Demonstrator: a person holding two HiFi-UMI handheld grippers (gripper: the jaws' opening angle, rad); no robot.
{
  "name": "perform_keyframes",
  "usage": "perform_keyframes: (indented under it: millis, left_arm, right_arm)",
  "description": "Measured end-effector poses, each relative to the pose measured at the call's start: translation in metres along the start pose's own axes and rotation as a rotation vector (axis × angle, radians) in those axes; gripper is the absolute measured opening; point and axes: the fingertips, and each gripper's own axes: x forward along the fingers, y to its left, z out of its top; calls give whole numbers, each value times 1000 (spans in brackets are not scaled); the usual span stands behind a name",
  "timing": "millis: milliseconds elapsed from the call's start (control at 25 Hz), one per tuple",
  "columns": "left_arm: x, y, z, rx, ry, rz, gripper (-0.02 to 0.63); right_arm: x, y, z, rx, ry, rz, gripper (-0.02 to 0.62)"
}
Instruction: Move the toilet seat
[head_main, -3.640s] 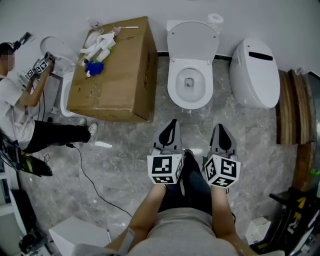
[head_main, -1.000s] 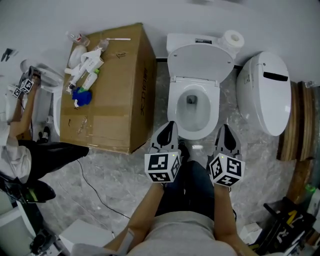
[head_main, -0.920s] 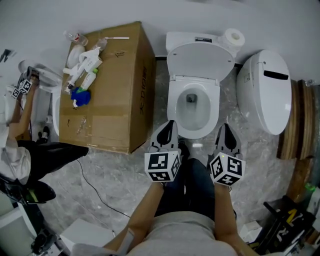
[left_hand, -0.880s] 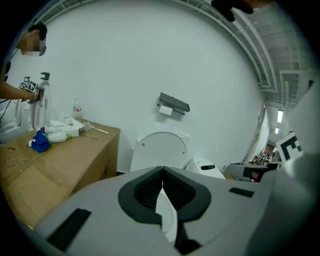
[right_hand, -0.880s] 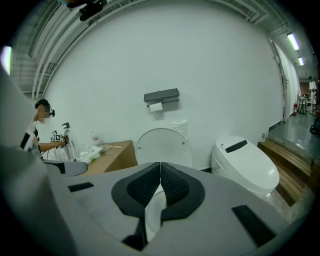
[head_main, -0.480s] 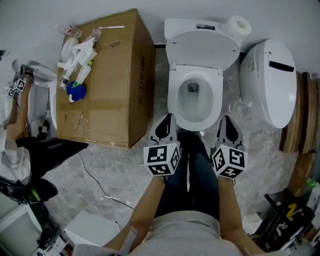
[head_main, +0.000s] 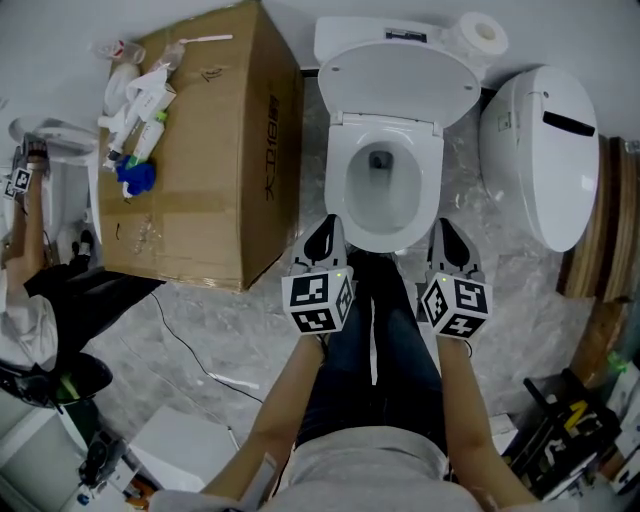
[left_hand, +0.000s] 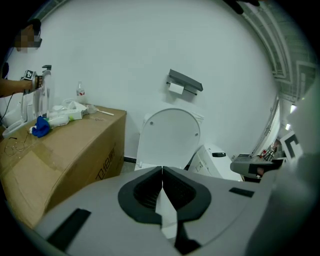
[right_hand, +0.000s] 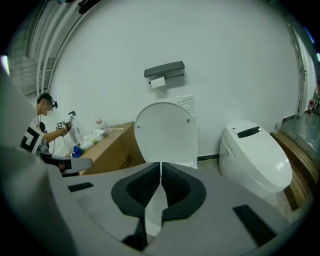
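Observation:
A white toilet (head_main: 383, 190) stands against the wall with its seat and lid (head_main: 397, 83) raised upright (left_hand: 169, 136) (right_hand: 166, 131). The bowl is open in the head view. My left gripper (head_main: 326, 236) is shut with nothing in it, just off the bowl's front left rim. Off the front right rim my right gripper (head_main: 443, 238) is also shut and empty. Both point toward the upright lid. In the left gripper view the jaws (left_hand: 162, 169) meet; in the right gripper view the jaws (right_hand: 160, 164) meet too.
A large cardboard box (head_main: 200, 150) with bottles and a blue cloth on top stands left of the toilet. A second closed white toilet (head_main: 540, 150) stands on the right. A paper roll (head_main: 484, 33) rests on the tank. Another person (head_main: 30, 290) works at far left; a cable (head_main: 200, 360) lies on the floor.
Both grippers have come down and closer to the toilet's front rim, which now fills more of the head view. Their jaws stay shut.

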Motion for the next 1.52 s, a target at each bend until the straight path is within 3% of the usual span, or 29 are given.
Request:
perform_keyframes:
  millis: [280, 520, 880, 1200, 1520]
  left_arm:
    - [27, 7, -25, -55, 51, -27, 17]
    - [42, 22, -67, -79, 139, -2, 17]
    - [77, 34, -115, 26, 228, -12, 17]
    - [105, 45, -147, -81, 267, 1, 20]
    - [121, 52, -181, -173, 319, 1, 64]
  right_arm:
    - [23, -19, -31, 39, 63, -1, 18]
    - [37, -38, -60, 61, 90, 4, 18]
    - [72, -54, -108, 25, 171, -1, 18]
    - [93, -79, -166, 38, 277, -46, 18]
    - [109, -92, -198, 111, 295, -49, 20]
